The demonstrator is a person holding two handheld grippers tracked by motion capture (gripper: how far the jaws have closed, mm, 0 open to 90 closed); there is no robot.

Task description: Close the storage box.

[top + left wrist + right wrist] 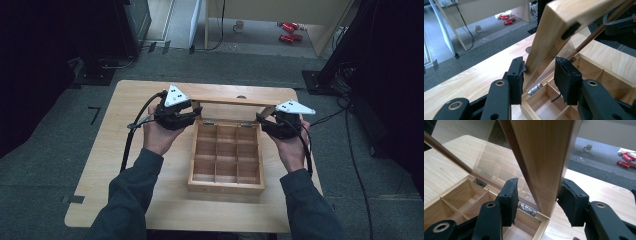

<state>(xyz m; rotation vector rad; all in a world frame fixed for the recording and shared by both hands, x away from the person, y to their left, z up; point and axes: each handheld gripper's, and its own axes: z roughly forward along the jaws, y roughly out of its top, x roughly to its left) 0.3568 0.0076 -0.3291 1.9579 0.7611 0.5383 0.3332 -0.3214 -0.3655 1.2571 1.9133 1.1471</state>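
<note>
Both tools grasp the lid (227, 100) — left tool (537, 75) and right tool (537, 198) on opposite edges; uneven pulls could twist the hinges (527, 209) or tip the box (226, 186).

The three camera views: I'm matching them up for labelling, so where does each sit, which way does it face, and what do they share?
High view: above the person's side, looking forward and down on the table; both forearms, left gripper and right gripper show.
Left gripper view: rides the left gripper, looking along its jaws at the lid; the other gripper shows farther off.
Right gripper view: rides the right gripper, looking along its jaws at the lid's other side.
Shared: the lid, the box, and red cans on the floor.
</note>
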